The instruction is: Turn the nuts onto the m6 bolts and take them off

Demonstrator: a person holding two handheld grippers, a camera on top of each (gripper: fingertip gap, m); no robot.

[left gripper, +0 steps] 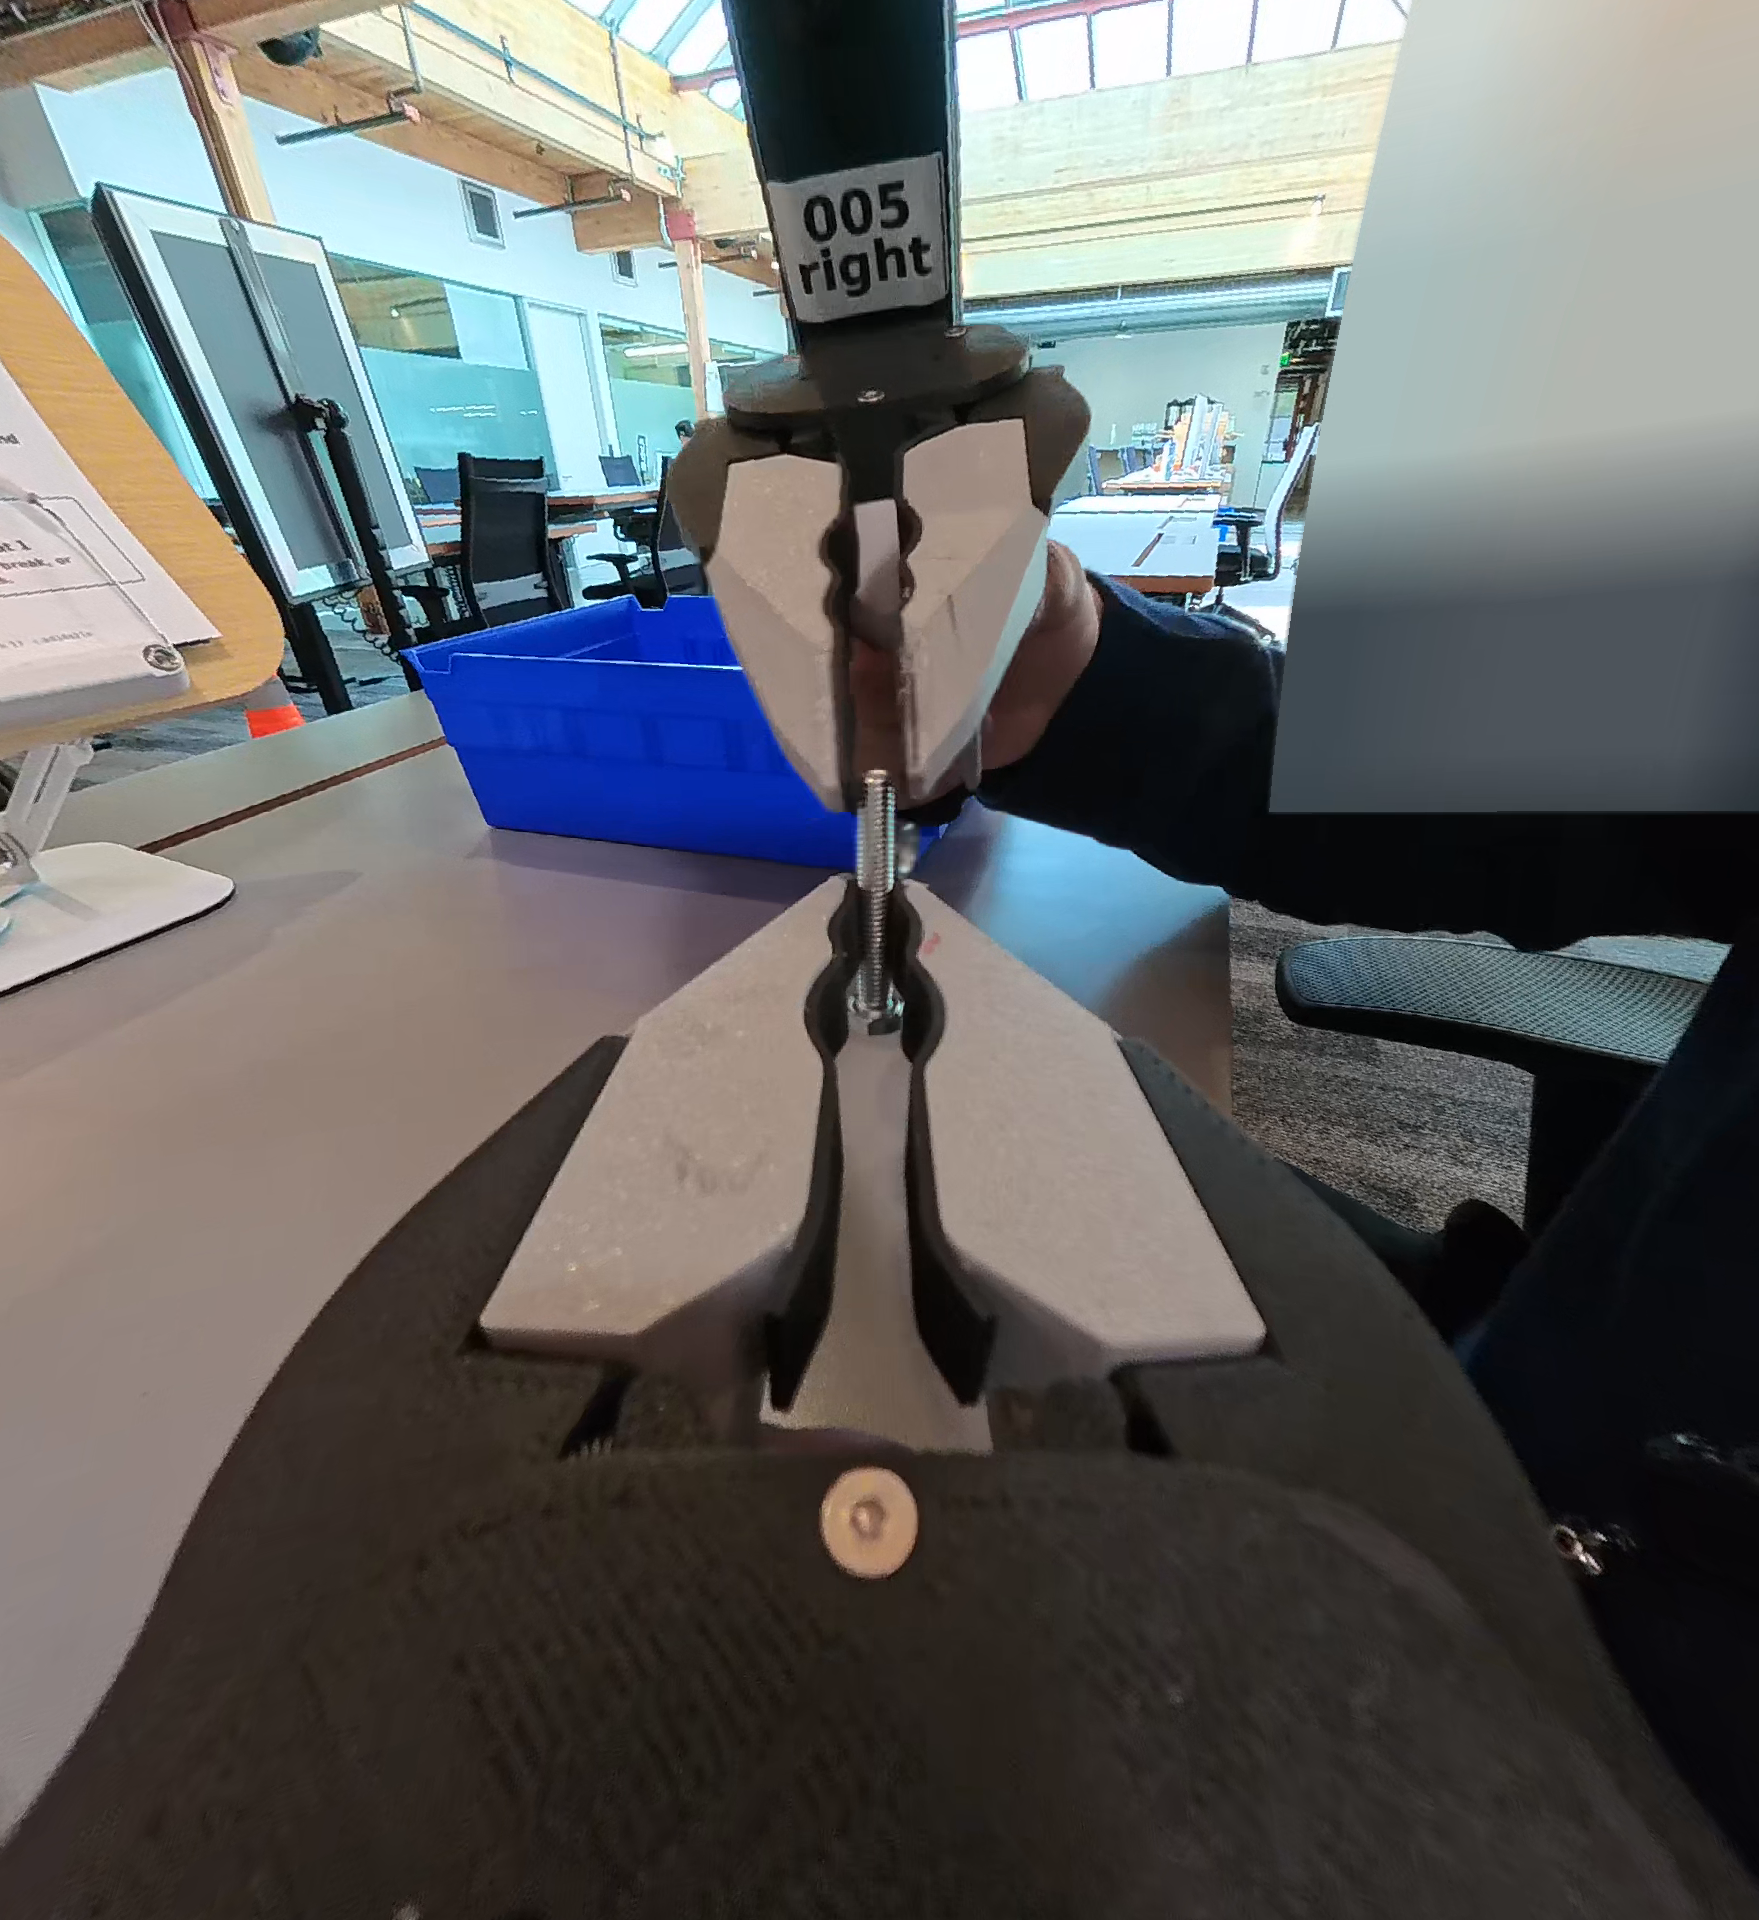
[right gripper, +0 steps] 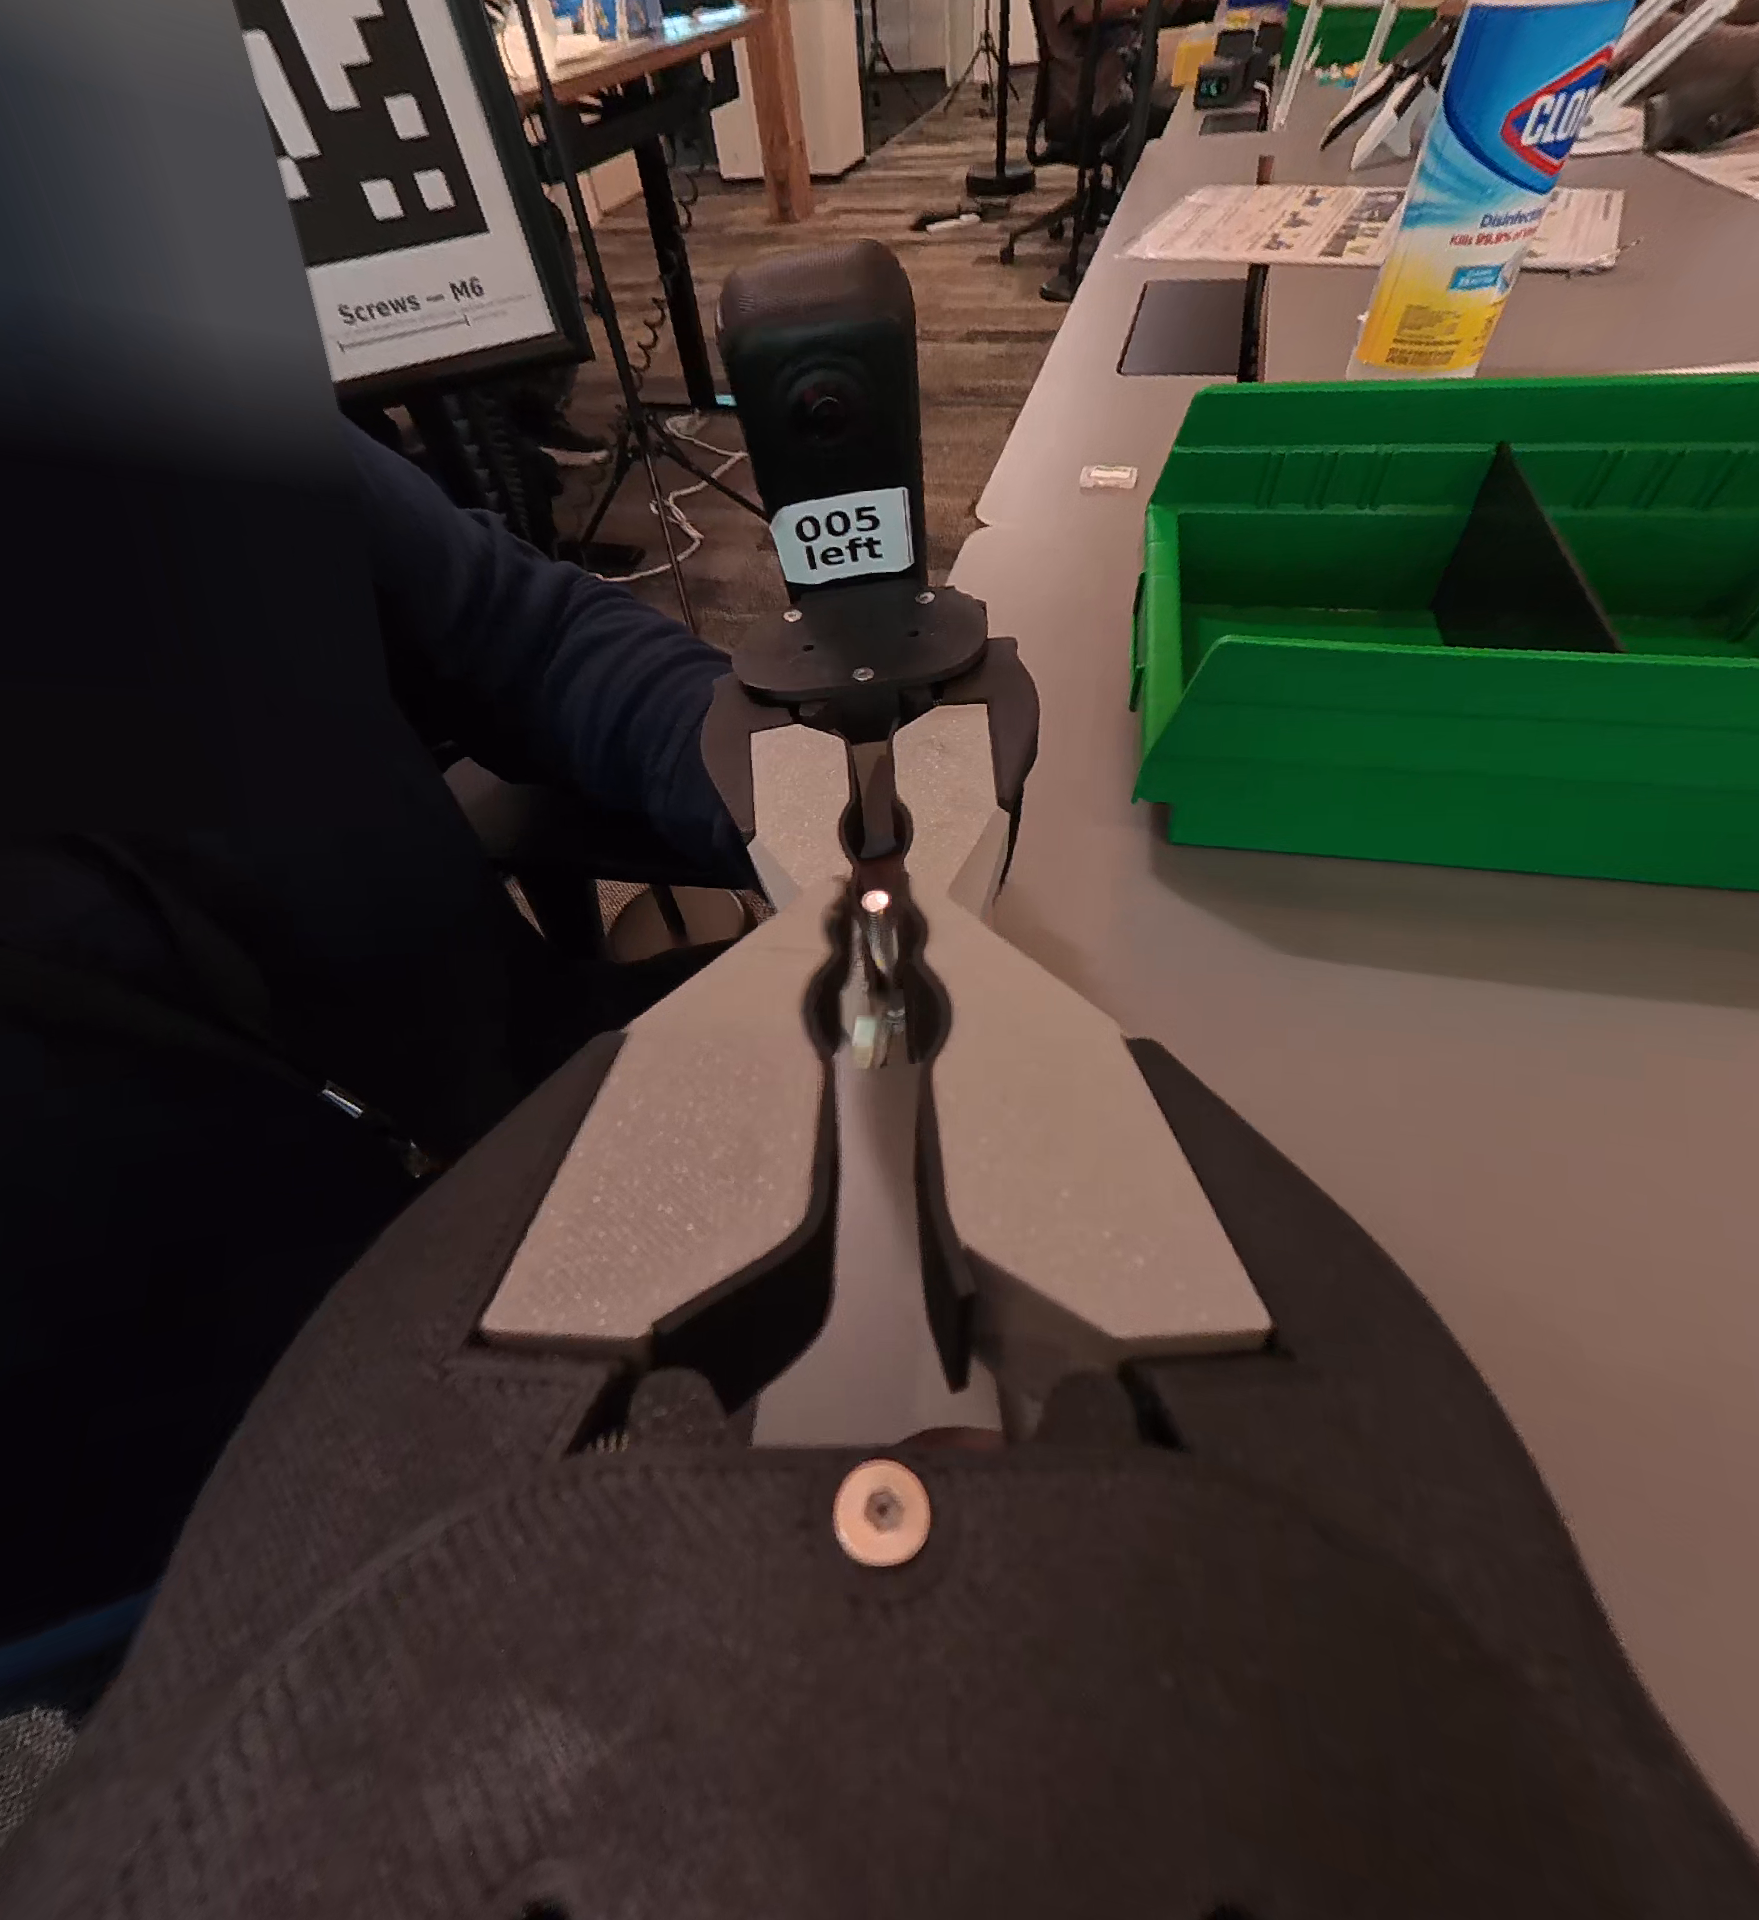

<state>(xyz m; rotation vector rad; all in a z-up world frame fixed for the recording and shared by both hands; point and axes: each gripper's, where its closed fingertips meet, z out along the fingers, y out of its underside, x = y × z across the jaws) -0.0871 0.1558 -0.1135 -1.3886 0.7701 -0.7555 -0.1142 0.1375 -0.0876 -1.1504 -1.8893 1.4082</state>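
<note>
Left gripper (left gripper: pixel 873 914) nearest in its own view, fingers (left gripper: pixel 740 1101) clenched on the bolt (left gripper: pixel 873 904), head end seated in the notch between the pads, threaded shank pointing forward. Nut (left gripper: pixel 904 844) on the far part of the shank, just under the tips of the right gripper (left gripper: pixel 870 790). Right fingers (right gripper: pixel 1041 1132) nearly together around the bolt's tip; grasp on nut or thread not discernible. Both tools held tip to tip above the grey desk (left gripper: pixel 179 1091). Beyond, blue bin (left gripper: pixel 605 717) on one side, green bin (right gripper: pixel 1477 665) on the other.
</note>
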